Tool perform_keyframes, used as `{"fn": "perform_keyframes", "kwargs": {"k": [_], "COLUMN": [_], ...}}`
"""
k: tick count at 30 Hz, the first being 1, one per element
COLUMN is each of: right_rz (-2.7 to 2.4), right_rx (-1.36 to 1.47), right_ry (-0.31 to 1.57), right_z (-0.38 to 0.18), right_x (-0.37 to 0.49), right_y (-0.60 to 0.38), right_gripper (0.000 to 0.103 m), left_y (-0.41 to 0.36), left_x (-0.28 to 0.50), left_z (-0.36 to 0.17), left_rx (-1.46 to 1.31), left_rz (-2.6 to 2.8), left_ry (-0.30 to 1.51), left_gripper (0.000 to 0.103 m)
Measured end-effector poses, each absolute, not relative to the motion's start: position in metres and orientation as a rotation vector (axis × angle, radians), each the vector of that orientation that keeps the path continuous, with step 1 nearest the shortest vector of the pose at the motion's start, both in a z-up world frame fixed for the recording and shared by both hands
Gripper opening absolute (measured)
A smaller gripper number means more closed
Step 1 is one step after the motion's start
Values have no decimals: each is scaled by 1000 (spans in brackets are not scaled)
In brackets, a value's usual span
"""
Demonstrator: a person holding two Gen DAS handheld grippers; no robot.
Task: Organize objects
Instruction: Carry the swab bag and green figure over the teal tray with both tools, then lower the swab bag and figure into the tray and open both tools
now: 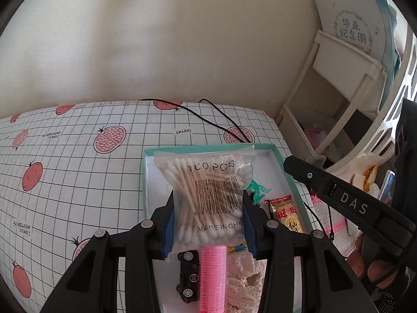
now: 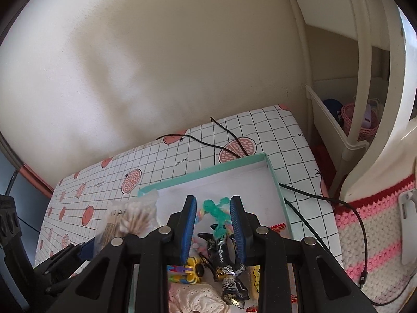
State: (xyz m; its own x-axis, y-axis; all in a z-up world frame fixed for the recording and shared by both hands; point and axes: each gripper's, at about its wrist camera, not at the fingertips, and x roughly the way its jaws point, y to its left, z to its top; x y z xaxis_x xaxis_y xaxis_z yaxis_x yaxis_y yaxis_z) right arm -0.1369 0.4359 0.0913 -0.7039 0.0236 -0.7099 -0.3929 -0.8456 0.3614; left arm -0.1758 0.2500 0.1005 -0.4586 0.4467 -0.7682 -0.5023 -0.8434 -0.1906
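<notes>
My left gripper (image 1: pixel 208 203) is shut on a clear bag of cotton swabs (image 1: pixel 208 190) and holds it upright over a teal-rimmed white box (image 1: pixel 284 172). The bag also shows at the left of the right wrist view (image 2: pixel 130 221). In the box lie a pink hair roller (image 1: pixel 212 276), a black toy car (image 1: pixel 187 274), a green toy figure (image 1: pixel 258 190), a red and gold snack packet (image 1: pixel 286 216) and cream lace fabric (image 1: pixel 242 281). My right gripper (image 2: pixel 212 224) is open above the box (image 2: pixel 273 177), with the green figure (image 2: pixel 217 214) and a black and silver wrapper (image 2: pixel 224 255) below its fingers.
The box stands on a table with a grid and pomegranate print cloth (image 1: pixel 78 169). A black cable (image 1: pixel 208 120) runs across its far edge. A cream shelf rack (image 1: pixel 338 99) stands at the right. A pink and white crocheted piece (image 2: pixel 378 240) lies right of the box.
</notes>
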Motion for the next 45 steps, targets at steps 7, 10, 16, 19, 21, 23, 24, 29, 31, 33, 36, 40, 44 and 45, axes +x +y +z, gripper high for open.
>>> {"fn": "perform_keyframes", "kwargs": {"k": [7, 10, 16, 19, 21, 23, 24, 29, 31, 33, 36, 40, 44, 45], "right_rz": [2568, 2559, 2547, 2545, 2547, 2548, 2547, 2545, 2551, 2558, 2567, 2569, 2559, 2557], "right_rx": [-1137, -1148, -1163, -1170, -1171, -1170, -1170, -1163, -1157, -1145, -1131, -1132, -1156, -1160], "right_ry": [724, 726, 729, 729, 728, 728, 729, 729, 726, 722, 716, 711, 673, 665], "right_z": [77, 74, 71, 70, 71, 71, 71, 73, 75, 79, 84, 85, 81, 80], "right_x": [-142, -142, -143, -143, -143, -143, -143, -141, -140, -139, -137, -138, -141, -142], "right_y": [435, 435, 436, 436, 435, 436, 436, 436, 436, 435, 434, 433, 428, 427], "right_gripper": [29, 29, 29, 29, 29, 29, 29, 29, 29, 29, 29, 29, 29, 29], "left_y": [261, 265, 274, 277, 278, 279, 279, 278, 278, 277, 274, 267, 258, 255], "left_x": [-168, -167, -164, -163, -162, -162, -162, -162, -162, -162, -163, -166, -171, -173], "left_z": [90, 85, 75, 71, 70, 70, 70, 74, 76, 79, 87, 95, 102, 103], "left_rx": [-1191, -1201, -1212, -1218, -1222, -1223, -1223, -1219, -1214, -1212, -1195, -1177, -1161, -1158], "left_rz": [2273, 2273, 2253, 2244, 2239, 2240, 2239, 2236, 2237, 2237, 2252, 2286, 2330, 2348], "left_ry": [139, 164, 201, 214, 220, 228, 229, 213, 216, 209, 203, 195, 167, 158], "left_gripper": [45, 45, 45, 45, 45, 46, 47, 59, 59, 59, 59, 59, 59, 59]}}
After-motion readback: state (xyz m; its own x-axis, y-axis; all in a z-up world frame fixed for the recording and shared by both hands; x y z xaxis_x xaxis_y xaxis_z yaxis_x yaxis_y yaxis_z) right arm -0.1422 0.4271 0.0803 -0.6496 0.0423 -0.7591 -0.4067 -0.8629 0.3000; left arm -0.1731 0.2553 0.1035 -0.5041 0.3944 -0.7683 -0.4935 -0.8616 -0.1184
